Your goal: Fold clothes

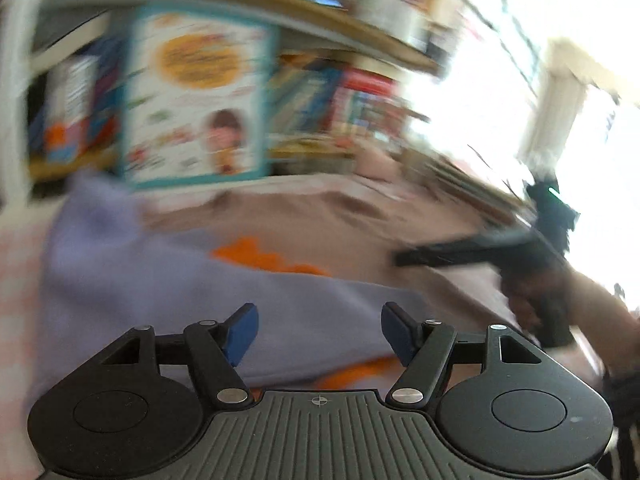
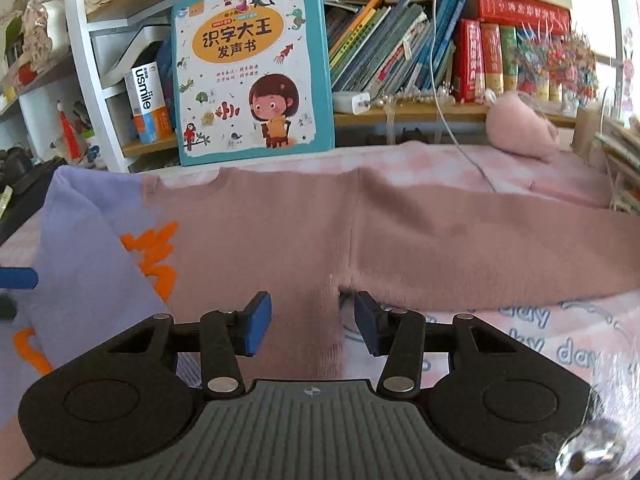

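A dusty pink sweater (image 2: 400, 236) lies spread flat on the table, one sleeve stretched out to the right. A lilac garment with orange lettering (image 2: 92, 256) lies partly over its left side. My right gripper (image 2: 314, 324) is open just above the pink sweater's lower edge, near the armpit. My left gripper (image 1: 318, 334) is open and empty over the lilac garment (image 1: 168, 288); this view is blurred. The right gripper (image 1: 404, 258) shows there too, held in a hand at the right. A blue fingertip of the left gripper (image 2: 18, 278) shows at the left edge of the right wrist view.
A large children's book (image 2: 252, 68) stands behind the clothes against a shelf of books (image 2: 440, 48). A pink plush (image 2: 520, 128) and a white cable (image 2: 460, 132) lie at the back right. A pink patterned cloth (image 2: 540, 340) covers the table.
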`<move>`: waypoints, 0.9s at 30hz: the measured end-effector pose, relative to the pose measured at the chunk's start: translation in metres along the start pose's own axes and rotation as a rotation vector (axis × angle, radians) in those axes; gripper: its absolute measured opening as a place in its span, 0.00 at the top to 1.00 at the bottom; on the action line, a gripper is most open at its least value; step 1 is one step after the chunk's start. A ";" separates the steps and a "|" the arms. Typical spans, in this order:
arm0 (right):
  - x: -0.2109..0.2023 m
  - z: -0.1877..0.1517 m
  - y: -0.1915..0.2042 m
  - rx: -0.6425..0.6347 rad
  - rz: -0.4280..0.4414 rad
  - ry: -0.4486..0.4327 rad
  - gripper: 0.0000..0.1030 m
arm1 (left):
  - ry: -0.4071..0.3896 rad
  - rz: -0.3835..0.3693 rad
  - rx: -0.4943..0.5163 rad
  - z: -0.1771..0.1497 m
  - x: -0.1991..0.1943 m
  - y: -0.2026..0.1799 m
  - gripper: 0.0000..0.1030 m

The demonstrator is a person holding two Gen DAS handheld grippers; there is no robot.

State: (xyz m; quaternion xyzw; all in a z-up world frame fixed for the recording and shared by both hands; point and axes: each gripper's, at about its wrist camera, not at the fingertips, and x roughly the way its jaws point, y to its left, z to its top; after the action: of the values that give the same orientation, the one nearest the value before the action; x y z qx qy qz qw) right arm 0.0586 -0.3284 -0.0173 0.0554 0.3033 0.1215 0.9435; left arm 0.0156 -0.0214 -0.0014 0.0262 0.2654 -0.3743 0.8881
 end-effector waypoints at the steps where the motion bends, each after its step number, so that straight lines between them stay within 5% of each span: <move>1: 0.000 0.000 -0.002 0.010 0.002 -0.002 0.58 | 0.019 -0.015 0.068 0.000 0.005 -0.015 0.32; 8: -0.002 -0.001 -0.007 0.035 -0.008 -0.006 0.64 | 0.177 0.001 0.498 -0.013 0.050 -0.099 0.33; 15: 0.002 -0.001 0.005 -0.043 -0.021 0.009 0.52 | 0.208 0.095 0.684 -0.017 0.065 -0.127 0.52; 21: 0.002 -0.001 0.003 -0.035 -0.001 0.009 0.50 | 0.220 0.142 0.786 -0.023 0.068 -0.135 0.73; 24: 0.002 -0.001 0.003 -0.032 0.003 0.009 0.49 | 0.210 0.156 0.760 -0.020 0.067 -0.128 0.94; 27: 0.003 -0.001 0.006 -0.045 0.000 0.012 0.47 | 0.141 0.179 0.676 -0.007 0.055 -0.111 0.94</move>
State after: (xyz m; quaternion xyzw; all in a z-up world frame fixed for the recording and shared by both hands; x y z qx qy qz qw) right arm 0.0591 -0.3222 -0.0187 0.0336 0.3062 0.1288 0.9426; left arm -0.0309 -0.1350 -0.0174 0.3675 0.1836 -0.3589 0.8381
